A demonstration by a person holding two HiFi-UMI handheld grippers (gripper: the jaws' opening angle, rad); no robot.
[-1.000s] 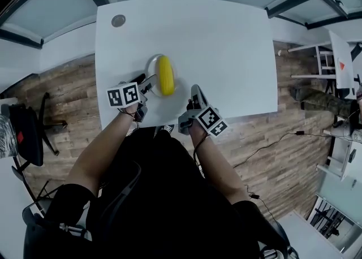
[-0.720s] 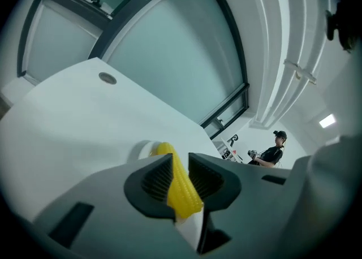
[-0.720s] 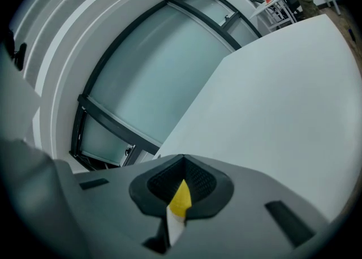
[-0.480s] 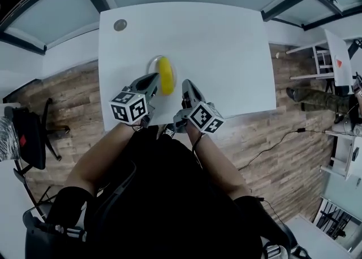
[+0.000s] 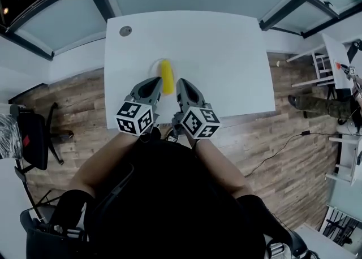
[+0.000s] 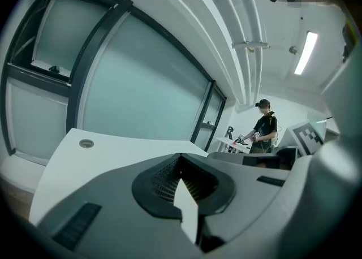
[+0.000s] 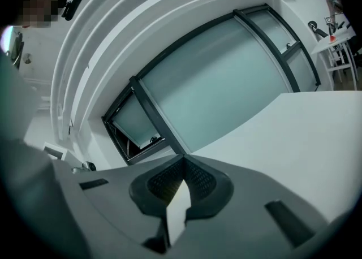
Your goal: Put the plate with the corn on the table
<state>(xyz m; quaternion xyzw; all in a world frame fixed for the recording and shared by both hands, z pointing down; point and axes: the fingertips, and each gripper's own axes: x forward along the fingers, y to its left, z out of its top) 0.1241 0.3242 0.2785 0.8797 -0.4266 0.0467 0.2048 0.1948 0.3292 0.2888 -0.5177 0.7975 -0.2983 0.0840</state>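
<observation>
**Change since the earlier frames:** both grippers are up off the table and drawn back toward the person, and now sit side by side. The left one, which was at the plate's left rim with its jaws apart, is off the rim. The plate and corn lie where they lay.

- **Chair** [image 5: 31, 136]: dark, at far left on the wood floor [image 5: 73, 99], well apart from the work.
- **Table** [image 5: 226, 54]: white, with a round cap [image 5: 125, 30] at its far left corner.
- **Left gripper** [image 5: 150, 85]: jaws together, nothing between them. Its own view looks across the table top toward glass panels and a distant person [image 6: 264, 128].
- **Plate** [image 5: 156, 67]: white on white, with a faint rim left of the corn. It lies flat on the table, toward the near edge and left of centre.
- **Corn** [image 5: 166, 76]: yellow, lying on the plate, with its long axis running near to far.
- **Right gripper** [image 5: 184, 86]: jaws together, empty.

**Relation:** the corn lies just to the far side of the two tips, in line with the gap between them and slightly toward the left one. Its near end shows just beside the left gripper's tip, so the left gripper is the nearer. Both grippers point the way the corn's length runs.

**Judgement:** the plate looks set down and the task done. Any fresh grasp would fall to the left gripper, at the near left rim.
</observation>
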